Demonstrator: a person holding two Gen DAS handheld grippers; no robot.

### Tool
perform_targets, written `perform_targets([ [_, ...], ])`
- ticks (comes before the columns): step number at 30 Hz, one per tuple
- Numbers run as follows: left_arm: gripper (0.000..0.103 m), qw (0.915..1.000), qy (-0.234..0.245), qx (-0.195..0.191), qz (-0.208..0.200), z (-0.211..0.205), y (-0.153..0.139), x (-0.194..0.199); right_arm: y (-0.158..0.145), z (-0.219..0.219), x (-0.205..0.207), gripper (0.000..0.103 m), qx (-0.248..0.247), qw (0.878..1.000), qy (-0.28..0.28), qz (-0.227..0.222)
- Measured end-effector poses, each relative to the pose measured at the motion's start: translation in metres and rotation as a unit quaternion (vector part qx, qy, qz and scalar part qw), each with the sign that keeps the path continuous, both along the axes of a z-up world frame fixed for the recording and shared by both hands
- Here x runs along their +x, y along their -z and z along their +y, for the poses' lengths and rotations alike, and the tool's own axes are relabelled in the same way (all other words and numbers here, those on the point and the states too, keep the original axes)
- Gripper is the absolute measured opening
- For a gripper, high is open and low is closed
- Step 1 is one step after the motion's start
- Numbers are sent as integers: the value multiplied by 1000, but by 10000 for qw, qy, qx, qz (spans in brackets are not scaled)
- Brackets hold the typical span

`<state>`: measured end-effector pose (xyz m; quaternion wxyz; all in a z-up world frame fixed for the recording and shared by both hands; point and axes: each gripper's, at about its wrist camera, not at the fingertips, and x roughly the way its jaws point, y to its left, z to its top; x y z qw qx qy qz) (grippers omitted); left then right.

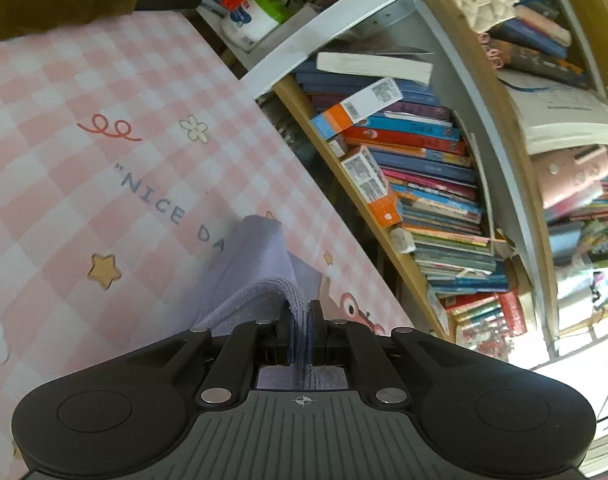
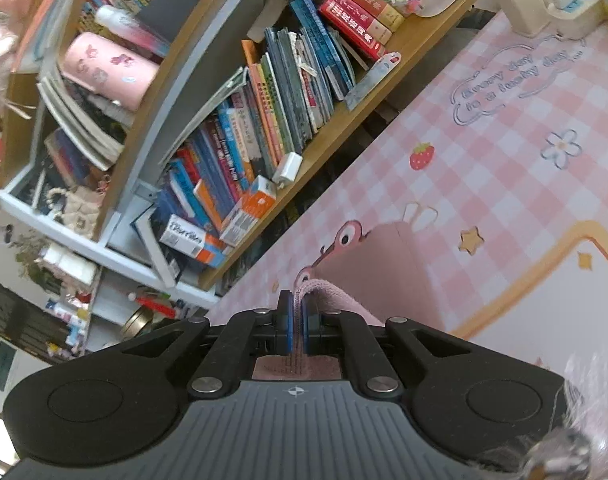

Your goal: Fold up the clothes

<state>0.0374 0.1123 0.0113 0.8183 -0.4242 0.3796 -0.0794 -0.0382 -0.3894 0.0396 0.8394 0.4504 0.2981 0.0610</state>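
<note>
A desk covered with a pink-and-white checked mat printed with stars, flowers and lettering runs along a wooden bookshelf crammed with stacked and leaning books; both views are tilted, so the shelf slants across each picture. In the left wrist view, the left gripper has its 2 jaws pressed together on the ribbed hem of a pale lavender garment, which trails forward from the pads and drapes down toward the mat near its shelf-side edge. In the right wrist view, the right gripper is likewise clamped tight, pinching the ribbed edge of a pink cloth that hangs ahead of the jaws above the mat, just beside a cartoon creature print. Whether the 2 pieces belong to 1 garment cannot be told.
</note>
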Motion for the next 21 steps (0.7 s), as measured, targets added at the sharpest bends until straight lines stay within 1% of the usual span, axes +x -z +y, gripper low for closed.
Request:
perform_targets([
  [3, 5, 9998, -31, 8, 188, -1, 11, 21, 11, 1, 25, 4, -165, 9996, 49, 214],
  [5, 6, 9992, -1, 155, 368, -5, 20, 35, 20, 2, 43, 5, -333, 9986, 59, 407],
  [6, 9, 9987, 62, 290, 413, -8, 22, 40, 25, 3, 51, 5, -420, 9978, 60, 516],
  [7, 11, 9980, 127, 426, 459, -10, 25, 45, 29, 4, 59, 9, -505, 9968, 66, 616],
  [8, 14, 9966, 242, 601, 502, -13, 25, 50, 33, 4, 64, 10, -588, 9958, 82, 701],
  [10, 19, 9942, 451, 866, 459, -19, 21, 55, 37, 6, 71, 14, -749, 9938, 77, 812],
  [11, 26, 9934, 542, 917, 417, -21, 17, 55, 37, 7, 72, 18, -819, 9933, 61, 814],
  [12, 35, 9930, 625, 955, 320, -22, 13, 54, 35, 8, 73, 32, -901, 9928, 51, 785],
  [13, 40, 9924, 676, 1007, 196, -22, 7, 53, 31, 10, 71, 42, -1002, 9925, 49, 697],
  [14, 50, 9919, 613, 1110, 72, -21, 1, 51, 27, 11, 70, 42, -1104, 9920, 48, 609],
  [15, 57, 9911, 551, 1214, -53, -20, -5, 49, 23, 12, 68, 43, -1202, 9913, 42, 531],
  [17, 57, 9885, 421, 1420, -302, -17, -17, 45, 15, 13, 66, 43, -1409, 9892, 10, 397],
  [18, 58, 9869, 235, 1540, -425, -14, -24, 41, 12, 14, 64, 43, -1557, 9873, -20, 309],
  [19, 58, 9855, 89, 1604, -551, -12, -26, 37, 9, 16, 62, 43, -1704, 9851, -51, 222],
  [21, 58, 9817, 27, 1785, -655, -8, -27, 32, 5, 22, 60, 44, -2076, 9780, -184, 95],
])
